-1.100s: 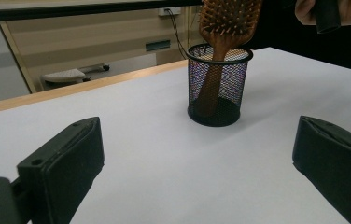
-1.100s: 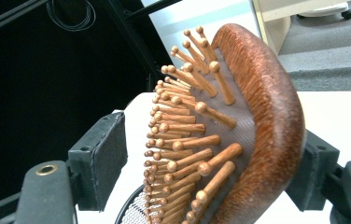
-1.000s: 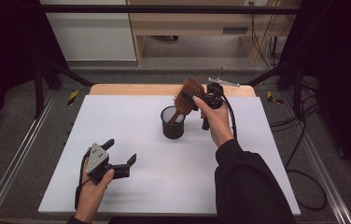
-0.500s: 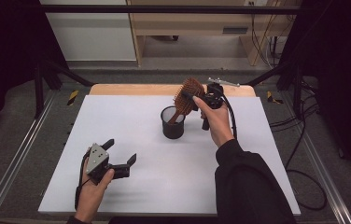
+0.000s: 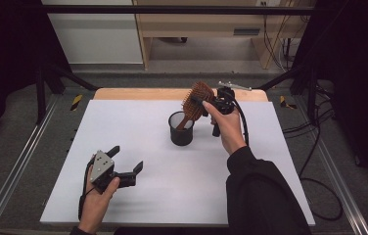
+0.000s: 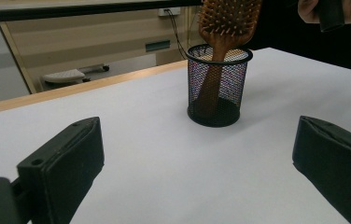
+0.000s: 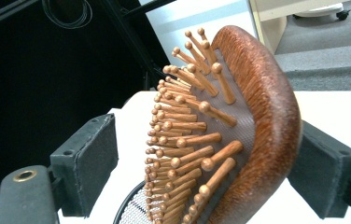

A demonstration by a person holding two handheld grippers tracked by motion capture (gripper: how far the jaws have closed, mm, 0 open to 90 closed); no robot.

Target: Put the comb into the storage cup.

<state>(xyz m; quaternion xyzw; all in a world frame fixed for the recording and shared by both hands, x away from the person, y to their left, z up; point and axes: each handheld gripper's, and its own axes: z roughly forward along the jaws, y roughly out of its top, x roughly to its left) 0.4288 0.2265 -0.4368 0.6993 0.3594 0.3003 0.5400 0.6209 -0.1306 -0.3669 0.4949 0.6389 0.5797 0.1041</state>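
A wooden paddle hairbrush (image 5: pixel 197 99) stands tilted with its handle inside a black mesh cup (image 5: pixel 181 128) at mid table. My right gripper (image 5: pixel 212 102) is up at the brush head. In the right gripper view the brush (image 7: pixel 253 116) sits between the jaws: the right jaw rests against its back, and the left jaw stands clear of the pin tips, so the right gripper (image 7: pixel 206 158) is open. My left gripper (image 5: pixel 126 157) rests open near the front left with nothing in it. From the left gripper (image 6: pixel 197 177), the cup (image 6: pixel 218 86) and brush (image 6: pixel 227 18) stand ahead.
The white table top (image 5: pixel 138 122) has a wooden strip (image 5: pixel 138 93) along its far edge. Metal rails (image 5: pixel 20 166) run along both sides. Cables (image 5: pixel 314 147) lie on the floor at the right. A desk (image 5: pixel 196 29) stands beyond the table.
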